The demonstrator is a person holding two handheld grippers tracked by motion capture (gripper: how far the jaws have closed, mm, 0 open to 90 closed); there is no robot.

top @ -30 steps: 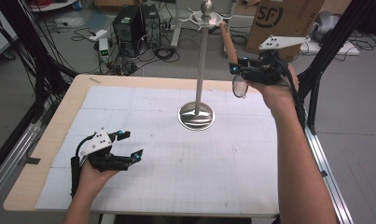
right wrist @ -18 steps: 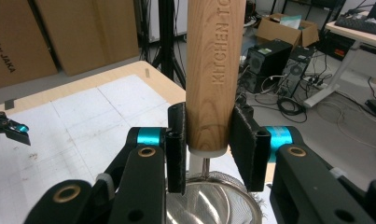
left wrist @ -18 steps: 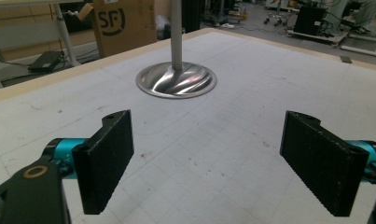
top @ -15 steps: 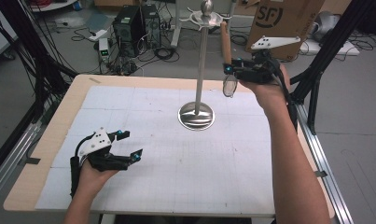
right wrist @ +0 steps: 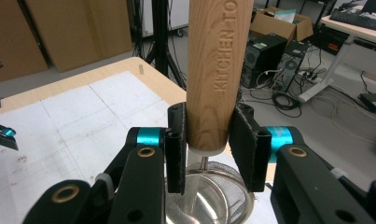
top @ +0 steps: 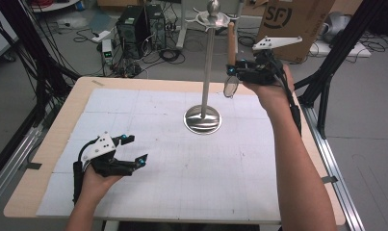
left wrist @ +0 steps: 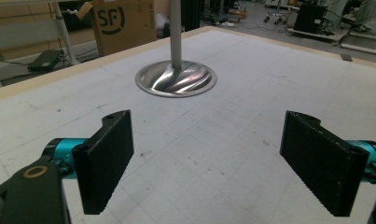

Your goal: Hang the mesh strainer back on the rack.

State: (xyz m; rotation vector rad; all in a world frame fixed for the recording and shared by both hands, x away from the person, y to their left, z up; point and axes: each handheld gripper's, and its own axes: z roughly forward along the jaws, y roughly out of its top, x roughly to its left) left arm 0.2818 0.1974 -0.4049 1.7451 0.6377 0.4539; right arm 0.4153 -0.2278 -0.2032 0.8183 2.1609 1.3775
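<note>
Worktop [top: 134, 96]: stand [top: 203, 118] near far edge, centre. Strainer [top: 231, 57]: long axis upright, handle up, mesh down, above far-right corner, clamped in my right gripper [top: 237, 74]. My left gripper [top: 134, 149]: jaws apart, near-left corner.

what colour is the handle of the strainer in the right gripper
Light brown wood on the handle, clearest in the right gripper view.

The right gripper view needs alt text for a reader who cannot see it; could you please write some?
The right hand-held gripper is shut on the wooden handle of a small mesh strainer, with the handle pointing up and the metal bowl hanging below the jaws. Embossed letters on the handle read "KITCHEN TO". Behind lie the gridded white table mat, cardboard boxes and computer equipment on the floor.
</note>
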